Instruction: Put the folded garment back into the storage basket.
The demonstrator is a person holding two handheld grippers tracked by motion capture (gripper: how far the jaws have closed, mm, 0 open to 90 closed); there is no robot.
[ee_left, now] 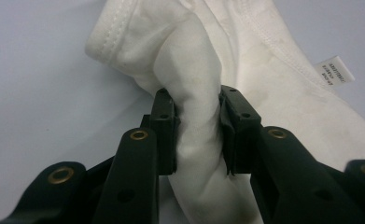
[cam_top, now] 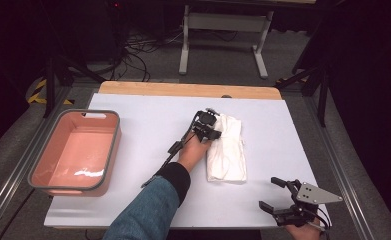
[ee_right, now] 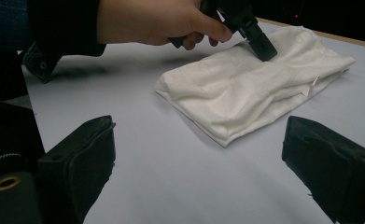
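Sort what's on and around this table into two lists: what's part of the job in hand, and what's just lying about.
In the job:
- white folded garment
- left gripper, shut on a fold of it
- right gripper, open, waiting near the table's front edge
- likely the pink bin, empty

Lying about:
- cables on the floor
- white frame legs beyond the table

A small white tag [ee_left: 334,71] stood at the right edge of the left gripper view, sewn to the white garment [ee_left: 273,88]; it carried several lines of dark print, too small and blurred to read.
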